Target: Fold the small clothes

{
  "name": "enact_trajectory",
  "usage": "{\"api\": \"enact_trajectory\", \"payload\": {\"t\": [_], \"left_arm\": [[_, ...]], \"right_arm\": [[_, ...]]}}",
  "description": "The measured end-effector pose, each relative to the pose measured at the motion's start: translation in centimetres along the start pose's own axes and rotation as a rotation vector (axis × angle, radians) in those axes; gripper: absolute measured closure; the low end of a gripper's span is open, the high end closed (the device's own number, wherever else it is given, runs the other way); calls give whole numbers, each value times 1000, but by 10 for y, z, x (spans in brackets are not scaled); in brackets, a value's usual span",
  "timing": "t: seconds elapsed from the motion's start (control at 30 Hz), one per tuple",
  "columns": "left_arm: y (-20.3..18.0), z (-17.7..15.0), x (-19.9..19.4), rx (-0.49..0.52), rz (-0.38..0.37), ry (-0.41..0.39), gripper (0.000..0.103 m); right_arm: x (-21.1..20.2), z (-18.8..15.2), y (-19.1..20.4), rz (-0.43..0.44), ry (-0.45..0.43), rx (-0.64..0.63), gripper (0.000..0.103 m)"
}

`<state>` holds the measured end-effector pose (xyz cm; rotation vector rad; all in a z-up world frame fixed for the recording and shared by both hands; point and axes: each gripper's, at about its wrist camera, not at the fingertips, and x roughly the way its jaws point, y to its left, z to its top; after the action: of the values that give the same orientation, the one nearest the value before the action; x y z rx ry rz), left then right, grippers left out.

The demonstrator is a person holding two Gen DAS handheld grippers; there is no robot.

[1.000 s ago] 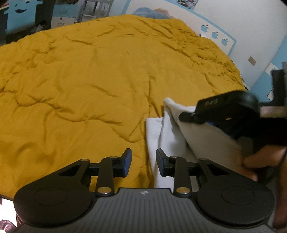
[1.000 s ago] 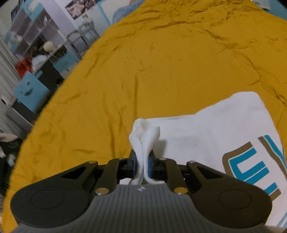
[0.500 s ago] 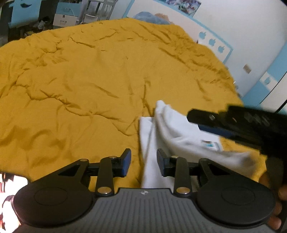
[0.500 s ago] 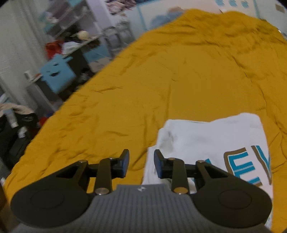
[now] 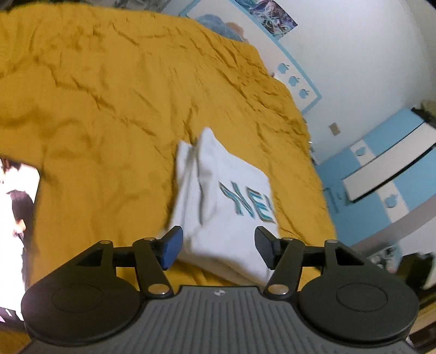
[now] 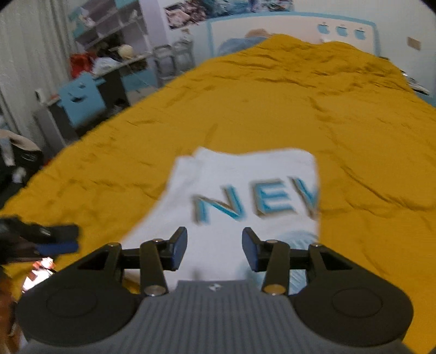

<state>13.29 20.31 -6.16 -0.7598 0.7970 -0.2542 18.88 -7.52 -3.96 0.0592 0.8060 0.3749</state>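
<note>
White cloth: small folded shirt (image 6: 245,190) lies flat on the bed, blue letters "NEV" face up; also in the left wrist view (image 5: 226,201), an under layer sticking out along its left side.
Shirt place: middle of the near half of the mustard quilt (image 6: 299,109), nothing on top of it.
Right gripper (image 6: 214,249): jaws apart and opening, blue pads clear of the cloth, nothing clamped; shirt's near part shows in the gap, below and beyond the pads.
Left gripper (image 5: 218,249): jaws wide and opening, empty; shirt's near corner is seen between the pads, no pad pressing it. Whether the left pad brushes the cloth edge: cannot tell, blurred.
Left gripper from the right view: black fingers with a blue pad (image 6: 54,242) at the left edge, over bare quilt, apart from the shirt.
Quilt: wrinkled, covers the whole bed (image 5: 109,95).
Bed head: blue pillow (image 6: 239,43) at the far end against the white and blue headboard (image 6: 286,30).
Left of bed: cluttered desk (image 6: 109,70) and shelves (image 6: 103,24).
Right of bed: blue and white cabinet (image 5: 387,174).
</note>
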Motion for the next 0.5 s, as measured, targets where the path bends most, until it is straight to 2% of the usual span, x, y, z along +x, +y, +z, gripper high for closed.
{"api": "enact_trajectory", "payload": {"t": [0.1, 0.3, 0.5], "left_arm": [[0, -14, 9, -29, -57, 33, 25], [13, -21, 48, -115, -88, 68, 26], [23, -15, 68, -181, -66, 14, 34]], "right_arm": [[-4, -18, -18, -29, 27, 27, 60], [-11, -40, -36, -71, 56, 27, 57], [-14, -54, -41, -80, 76, 13, 54]]}}
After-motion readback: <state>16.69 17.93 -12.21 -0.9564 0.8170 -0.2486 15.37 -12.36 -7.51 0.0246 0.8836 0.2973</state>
